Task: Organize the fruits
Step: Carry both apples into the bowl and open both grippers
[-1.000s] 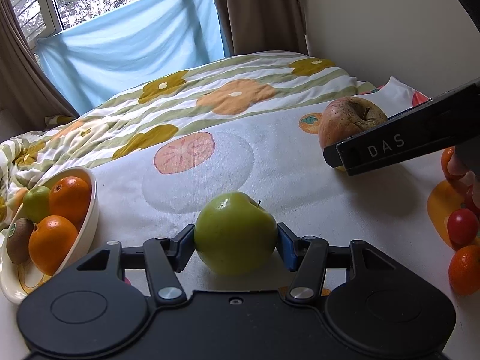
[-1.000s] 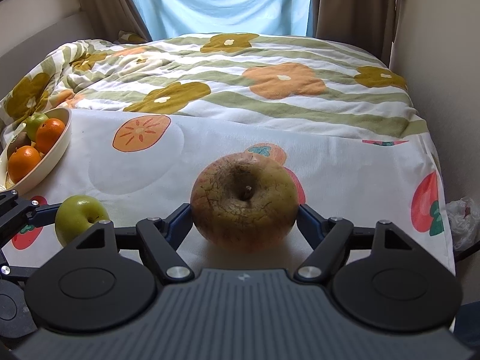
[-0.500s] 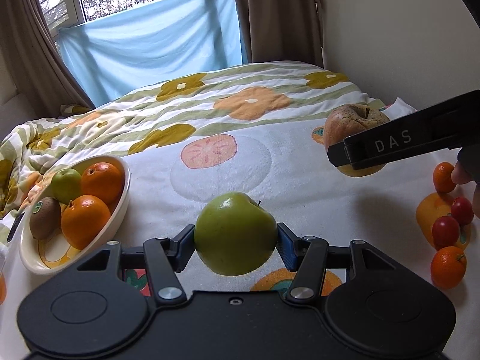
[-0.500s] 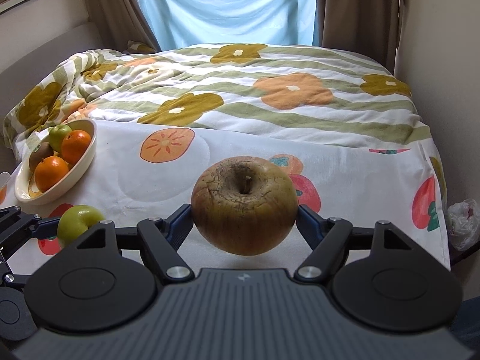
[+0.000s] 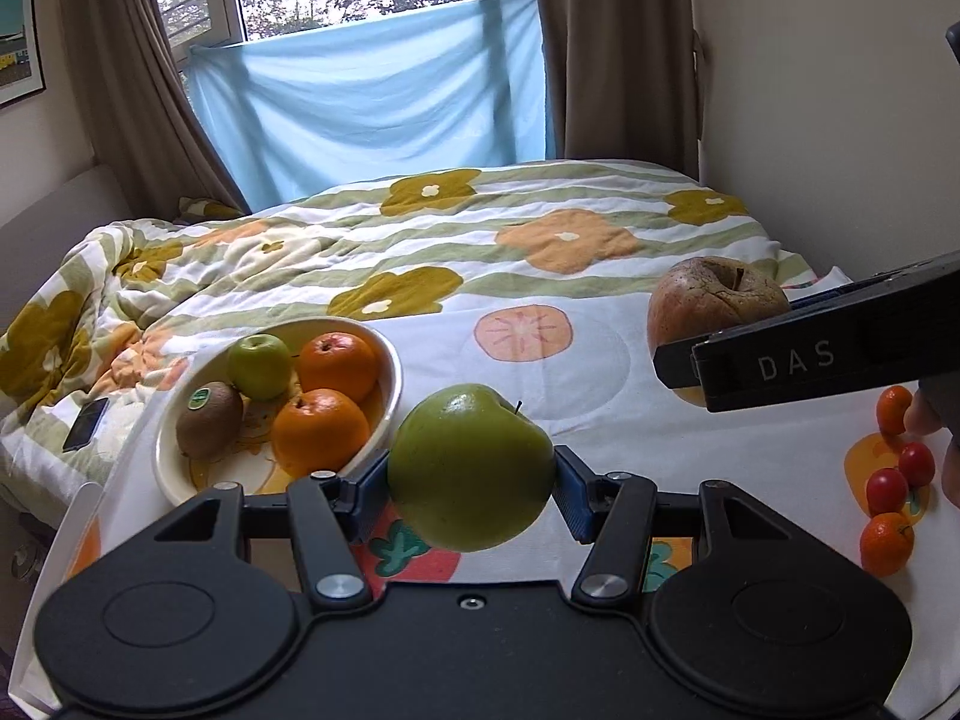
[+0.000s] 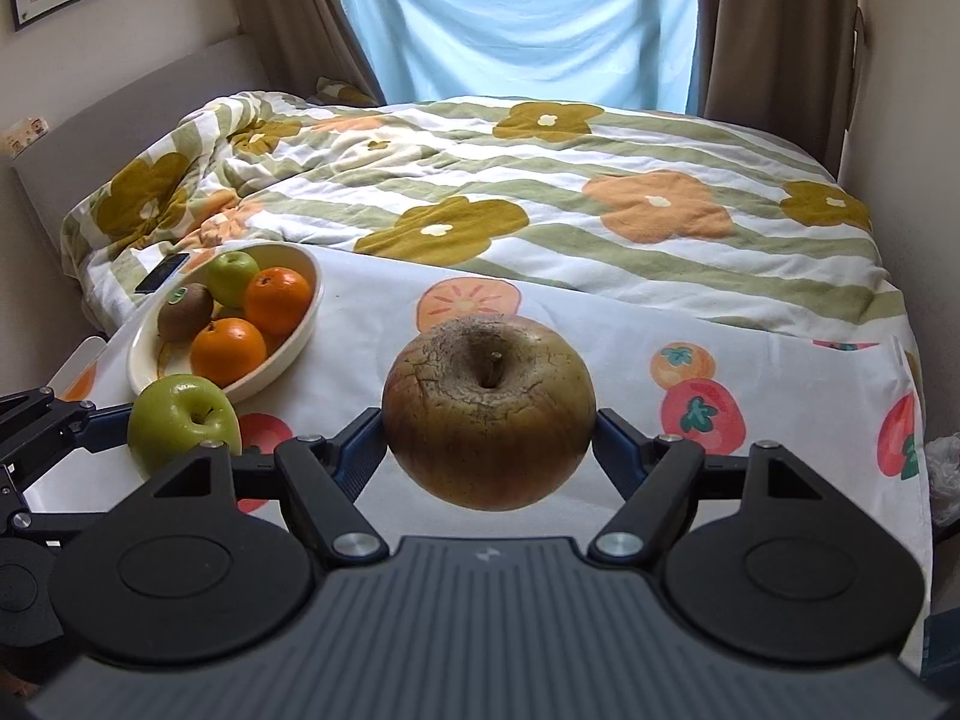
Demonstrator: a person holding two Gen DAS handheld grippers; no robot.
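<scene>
My left gripper (image 5: 471, 480) is shut on a green apple (image 5: 468, 462) and holds it above the white fruit-print cloth, just right of the cream bowl (image 5: 390, 360). The bowl holds two oranges (image 5: 336, 363), a small green apple (image 5: 259, 365) and a kiwi (image 5: 209, 419). My right gripper (image 6: 489, 438) is shut on a brown wrinkled apple (image 6: 489, 414) held above the cloth; this apple also shows in the left wrist view (image 5: 714, 300). The green apple (image 6: 180, 420) and the bowl (image 6: 300, 324) show at the left of the right wrist view.
Small oranges (image 5: 887, 543) and cherry tomatoes (image 5: 887, 489) lie on the cloth at the right. A phone (image 5: 86, 423) lies on the flowered duvet (image 5: 540, 228) left of the bowl. A wall stands on the right, curtains and a window behind the bed.
Both grippers have risen with their apples, off the cloth. The bowl now sits closer to the left gripper and fuller in both views.
</scene>
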